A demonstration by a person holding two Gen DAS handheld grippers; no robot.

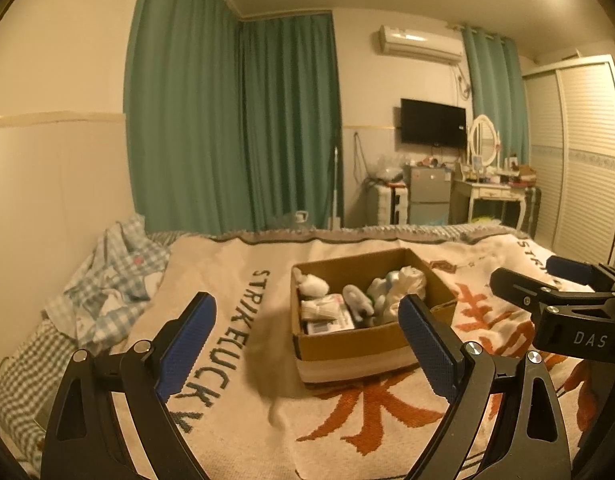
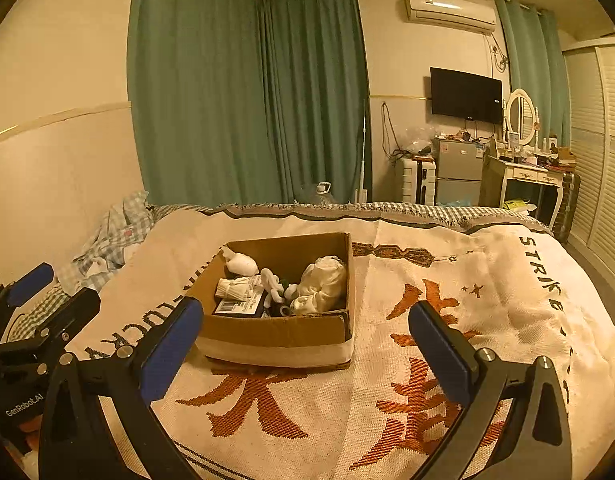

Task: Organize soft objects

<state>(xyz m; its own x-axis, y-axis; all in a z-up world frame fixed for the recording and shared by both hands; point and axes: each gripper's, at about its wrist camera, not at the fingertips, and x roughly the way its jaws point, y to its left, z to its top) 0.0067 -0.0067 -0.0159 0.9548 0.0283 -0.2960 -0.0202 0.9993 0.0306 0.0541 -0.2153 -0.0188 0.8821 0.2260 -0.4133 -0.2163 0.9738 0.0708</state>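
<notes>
On bed blanket point(image 2: 487, 280): brown cardboard box point(image 2: 283, 330) stuffed with white socks point(image 2: 239, 289); left gripper point(image 1: 307, 340) and right gripper point(image 2: 303, 344) both gape wide, empty.

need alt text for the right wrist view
An open cardboard box of rolled white socks and cloths sits on a cream blanket with orange characters. The right gripper is open and empty before it; the left gripper shows at left.

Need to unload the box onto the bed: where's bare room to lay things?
Free: blanket right of the cardboard box, toward the lettered edge, and the strip between box and right gripper. Crowded: inside the box, and left by the rumpled checked cloth.
</notes>
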